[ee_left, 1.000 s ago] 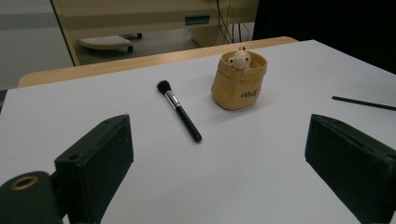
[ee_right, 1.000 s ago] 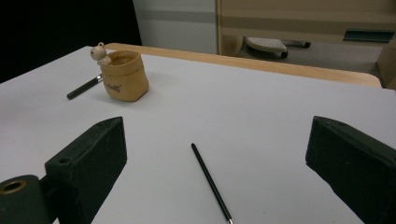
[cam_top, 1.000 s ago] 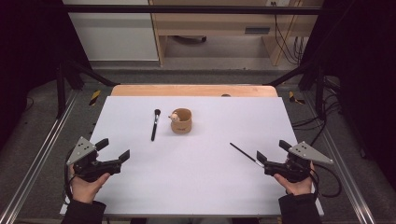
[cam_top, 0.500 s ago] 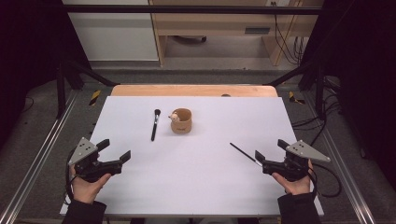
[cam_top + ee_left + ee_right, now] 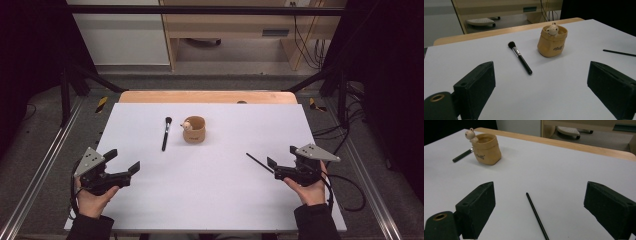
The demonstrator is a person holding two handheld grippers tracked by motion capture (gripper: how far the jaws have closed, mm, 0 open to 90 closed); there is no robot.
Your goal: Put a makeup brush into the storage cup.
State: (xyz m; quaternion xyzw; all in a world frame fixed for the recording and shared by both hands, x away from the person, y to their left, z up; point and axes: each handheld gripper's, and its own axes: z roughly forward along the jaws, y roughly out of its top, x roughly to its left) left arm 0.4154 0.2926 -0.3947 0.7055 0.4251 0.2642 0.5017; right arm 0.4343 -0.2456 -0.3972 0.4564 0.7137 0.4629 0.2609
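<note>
Right tongs (image 5: pixel 272 167), released and just been closing slightly, straddle a thin black stick (image 5: pixel 536 215) lying on the desk (image 5: pixel 225 200). Left tongs (image 5: pixel 122 162) hang released, near a brush (image 5: pixel 165 133) and pot (image 5: pixel 194 130).

R gripper (image 5: pixel 274 169) edges a bit further in over the white table (image 5: pixel 225 200) vs a sec ago, toward the thin black stick (image 5: pixel 536 215). Its jaws have just been closing slightly, w/ the stick lying between them, pads not touching it. Stick's near end now runs under the jaws in the right gripper view.
</note>
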